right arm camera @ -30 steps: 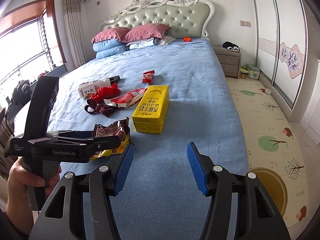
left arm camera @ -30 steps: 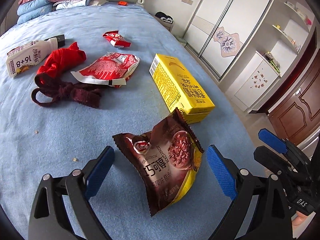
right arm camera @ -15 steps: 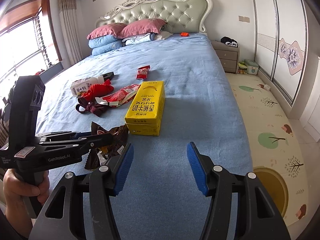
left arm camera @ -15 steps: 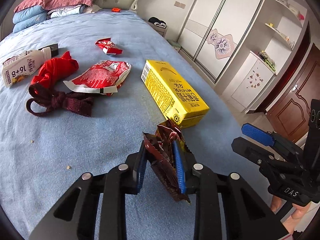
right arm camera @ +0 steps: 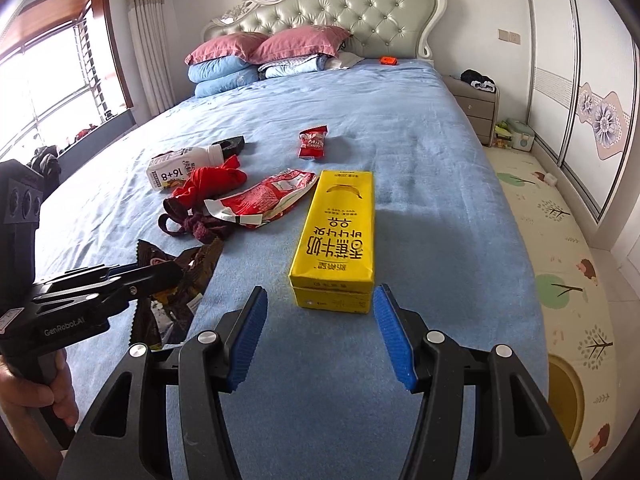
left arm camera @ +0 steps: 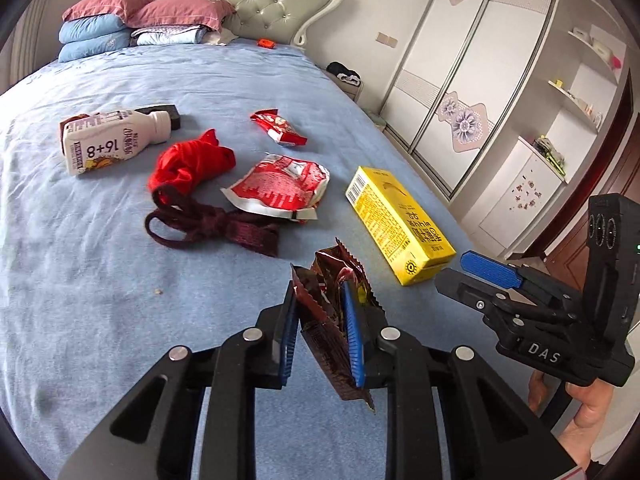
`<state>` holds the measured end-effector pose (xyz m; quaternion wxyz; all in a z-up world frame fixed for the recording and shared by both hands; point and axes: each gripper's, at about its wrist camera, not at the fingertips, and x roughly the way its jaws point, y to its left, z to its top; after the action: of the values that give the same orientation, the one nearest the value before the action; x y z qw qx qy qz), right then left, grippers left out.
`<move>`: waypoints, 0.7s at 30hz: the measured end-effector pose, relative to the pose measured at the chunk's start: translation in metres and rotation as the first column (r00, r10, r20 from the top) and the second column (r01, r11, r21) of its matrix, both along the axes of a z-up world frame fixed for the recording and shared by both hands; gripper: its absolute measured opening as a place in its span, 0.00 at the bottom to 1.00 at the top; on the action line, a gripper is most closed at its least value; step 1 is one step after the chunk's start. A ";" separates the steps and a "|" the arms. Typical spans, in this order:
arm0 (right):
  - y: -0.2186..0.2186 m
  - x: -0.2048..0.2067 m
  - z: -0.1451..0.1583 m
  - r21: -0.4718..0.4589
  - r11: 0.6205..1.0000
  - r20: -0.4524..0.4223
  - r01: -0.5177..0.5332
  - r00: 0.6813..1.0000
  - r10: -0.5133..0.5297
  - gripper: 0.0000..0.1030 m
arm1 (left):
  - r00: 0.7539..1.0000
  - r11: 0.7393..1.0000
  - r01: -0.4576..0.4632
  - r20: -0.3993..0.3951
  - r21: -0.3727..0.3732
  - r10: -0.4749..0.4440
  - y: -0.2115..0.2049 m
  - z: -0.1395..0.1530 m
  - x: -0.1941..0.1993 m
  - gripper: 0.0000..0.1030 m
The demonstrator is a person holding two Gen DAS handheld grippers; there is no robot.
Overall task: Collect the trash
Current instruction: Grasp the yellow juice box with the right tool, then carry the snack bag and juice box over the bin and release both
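Brown wrapper (left arm camera: 332, 320) clenched in left hand-held gripper (left arm camera: 320, 332), right hand-held gripper (right arm camera: 320, 332) released, over blue bed (right arm camera: 420, 168).

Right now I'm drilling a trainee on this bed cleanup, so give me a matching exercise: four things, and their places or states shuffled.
Things:
1. brown snack wrapper
2. yellow milk carton
3. white drink bottle
4. right gripper

States:
A. lying on its side near the red cloth
B. open, empty
C. pinched in the left gripper
D. flat on the bed, just ahead of open jaws

Pairs: 1-C, 2-D, 3-A, 4-B
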<state>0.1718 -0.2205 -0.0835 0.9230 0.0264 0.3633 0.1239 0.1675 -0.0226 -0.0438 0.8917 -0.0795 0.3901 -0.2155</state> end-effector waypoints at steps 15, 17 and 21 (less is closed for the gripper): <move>-0.001 0.050 -0.010 -0.017 0.998 -0.061 0.064 0.996 -0.065 0.51 | 1.000 0.999 0.002 -0.009 -0.037 -0.003 0.014 -0.002 0.011 0.22; -0.001 0.051 -0.011 -0.023 0.998 -0.060 0.059 0.996 -0.061 0.48 | 1.000 0.999 0.005 -0.014 -0.034 -0.006 0.011 -0.003 0.012 0.22; -0.005 0.042 -0.010 0.003 0.999 -0.054 0.044 0.998 -0.044 0.47 | 1.000 0.999 0.011 -0.024 -0.034 -0.012 0.005 -0.003 0.011 0.22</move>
<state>0.2136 -0.2255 -0.0938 0.9154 0.0399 0.3871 0.1035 0.1784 -0.0174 -0.0464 0.8841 -0.0951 0.3976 -0.2264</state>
